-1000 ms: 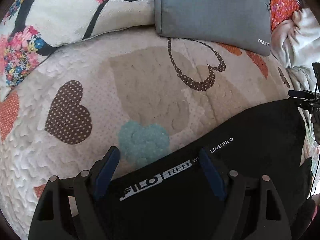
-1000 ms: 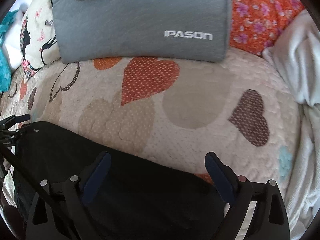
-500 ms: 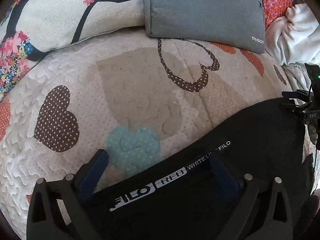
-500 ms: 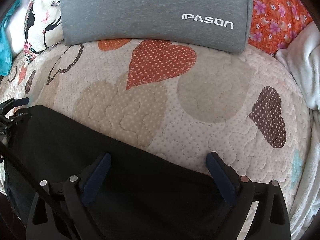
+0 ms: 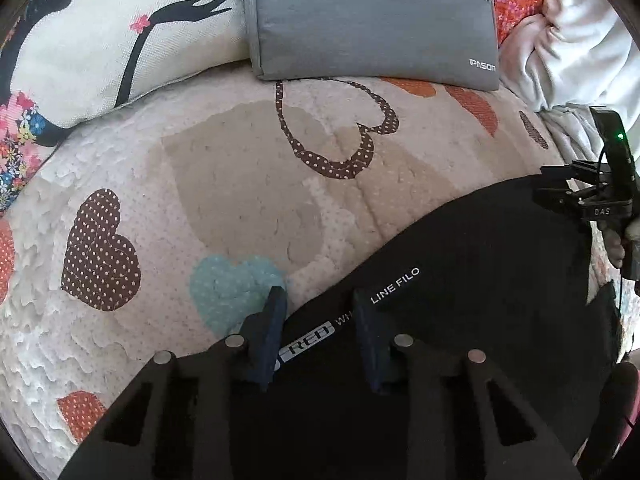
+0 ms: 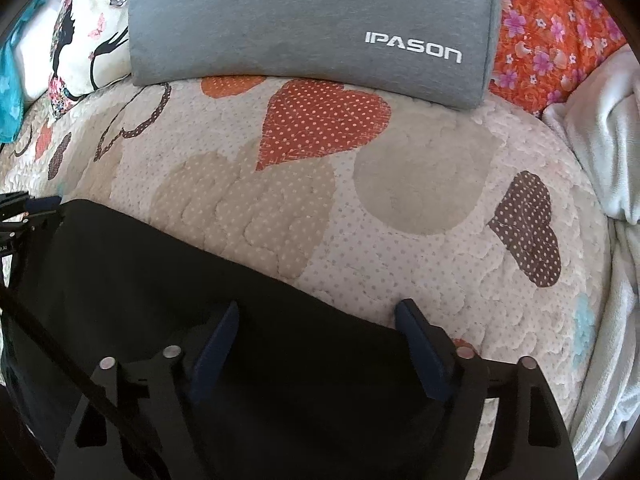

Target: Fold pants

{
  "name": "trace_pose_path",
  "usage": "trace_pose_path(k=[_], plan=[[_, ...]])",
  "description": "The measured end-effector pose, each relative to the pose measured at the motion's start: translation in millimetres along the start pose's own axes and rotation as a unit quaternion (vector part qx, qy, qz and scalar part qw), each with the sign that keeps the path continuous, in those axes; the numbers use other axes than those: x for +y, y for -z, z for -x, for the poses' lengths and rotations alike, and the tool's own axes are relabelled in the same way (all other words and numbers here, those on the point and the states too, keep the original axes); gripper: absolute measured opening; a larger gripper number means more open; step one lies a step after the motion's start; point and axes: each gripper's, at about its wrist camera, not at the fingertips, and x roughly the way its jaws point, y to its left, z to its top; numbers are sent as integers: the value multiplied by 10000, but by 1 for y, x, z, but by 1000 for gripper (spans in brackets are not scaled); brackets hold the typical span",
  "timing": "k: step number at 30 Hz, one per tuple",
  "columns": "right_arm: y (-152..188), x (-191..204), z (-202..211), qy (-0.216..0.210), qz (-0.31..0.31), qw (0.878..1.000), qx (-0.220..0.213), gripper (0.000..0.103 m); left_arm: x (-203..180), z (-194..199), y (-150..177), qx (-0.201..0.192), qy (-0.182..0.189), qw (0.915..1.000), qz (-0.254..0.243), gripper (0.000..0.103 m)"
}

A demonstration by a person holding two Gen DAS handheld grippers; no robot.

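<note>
Black pants [image 5: 480,264] with white "RED WHITE LINE FILO" lettering lie on a heart-patterned quilt [image 5: 240,184]. My left gripper [image 5: 320,300] sits over the lettered edge of the pants, its jaws partly closed around the fabric edge with a gap still between them. My right gripper [image 6: 316,312] is wide open over the far edge of the pants [image 6: 160,280]. It also shows at the right of the left wrist view [image 5: 560,188]. The left gripper's tips show at the left edge of the right wrist view [image 6: 36,204].
A grey IPASON cushion [image 6: 312,24] and a white printed pillow [image 5: 100,32] lie at the back. An orange floral cloth [image 6: 552,32] and a white blanket [image 6: 600,128] lie at the right. A teal cloth [image 6: 12,92] is at the far left.
My left gripper's jaws have closed from wide open to a narrow gap around the lettered pants edge. Both grippers have shifted slightly forward over the pants. The right stays open.
</note>
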Motion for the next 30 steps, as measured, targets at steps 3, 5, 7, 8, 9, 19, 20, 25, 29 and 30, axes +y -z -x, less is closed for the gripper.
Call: trace_pose_path(k=[3, 5, 7, 8, 9, 19, 20, 25, 29, 30], plan=[[1, 3, 1, 88, 55, 9999, -10, 80, -1, -1, 1, -141, -21, 9999, 42, 38], [2, 6, 3, 130, 102, 9999, -18, 71, -1, -1, 2, -281, -15, 9995, 110, 45], [2, 12, 5, -137, 72, 9999, 11, 44, -2, 0, 3, -317, -89, 9994, 101, 45], [1, 18, 6, -78, 110, 9999, 27, 33, -4, 1, 2, -292, -141, 9994, 91, 39], [1, 25, 7, -69, 219, 9997, 62, 24, -6, 1, 0, -241, -65, 9996, 134, 29], [11, 38, 45, -54, 69, 9999, -125, 5, -20, 52, 16, -463, -164, 9988, 49, 1], [15, 39, 54, -77, 47, 9998, -177, 5, -22, 57, 18, -492, -161, 9986, 59, 1], [37, 48, 91, -110, 54, 9994, -308, 5, -37, 87, 45, -608, -160, 9980, 74, 1], [67, 62, 115, -166, 83, 9992, -346, 5, -48, 109, 71, -722, -93, 9971, 206, 1], [76, 64, 119, -184, 95, 9992, -336, 5, -52, 117, 82, -766, -71, 9968, 233, 1]])
